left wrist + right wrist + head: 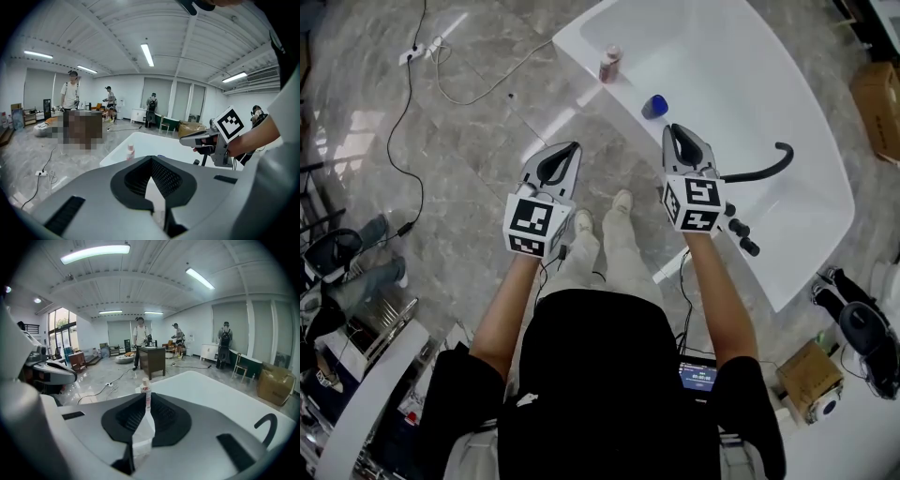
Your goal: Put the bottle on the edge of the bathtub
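Your claws, left gripper (563,157) and right gripper (679,139), are both closed on nothing and held well short of the bottle (610,63), which stands upright on the bathtub (750,89) rim, so the placing looks done.
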The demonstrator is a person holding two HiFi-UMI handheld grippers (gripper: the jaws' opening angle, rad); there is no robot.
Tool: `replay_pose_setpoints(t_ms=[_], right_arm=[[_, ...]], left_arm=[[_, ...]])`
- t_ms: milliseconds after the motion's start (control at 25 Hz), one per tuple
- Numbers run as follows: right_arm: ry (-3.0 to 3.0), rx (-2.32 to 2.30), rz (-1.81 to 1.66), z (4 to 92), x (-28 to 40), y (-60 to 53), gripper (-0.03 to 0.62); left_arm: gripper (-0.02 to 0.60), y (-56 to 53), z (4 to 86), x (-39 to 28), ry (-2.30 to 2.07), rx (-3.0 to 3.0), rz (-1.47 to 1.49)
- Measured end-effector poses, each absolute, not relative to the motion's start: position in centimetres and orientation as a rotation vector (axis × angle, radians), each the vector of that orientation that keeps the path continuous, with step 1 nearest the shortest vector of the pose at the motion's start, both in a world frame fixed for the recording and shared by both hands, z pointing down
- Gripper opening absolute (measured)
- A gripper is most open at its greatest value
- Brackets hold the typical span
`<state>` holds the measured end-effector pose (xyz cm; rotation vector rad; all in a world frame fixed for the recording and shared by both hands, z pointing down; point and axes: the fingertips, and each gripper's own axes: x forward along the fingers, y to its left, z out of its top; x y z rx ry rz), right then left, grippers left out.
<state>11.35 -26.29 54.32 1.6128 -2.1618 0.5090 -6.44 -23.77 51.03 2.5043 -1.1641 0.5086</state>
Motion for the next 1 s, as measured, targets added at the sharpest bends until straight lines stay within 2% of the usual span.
replay_pose_setpoints(t_ms=[280, 1000], right_arm=[[-2.227, 1.641, 0.523, 48.9, 9.3, -21.6, 0.025], [-2.371, 1.732, 0.327, 36.3, 5.1, -12.6, 0.023]], left_arm=[[0.009, -21.7, 46.4, -8.7, -1.188, 2.554, 0.478], [0.009, -14.9, 35.2, -9.8, -1.164, 2.783, 0.237]])
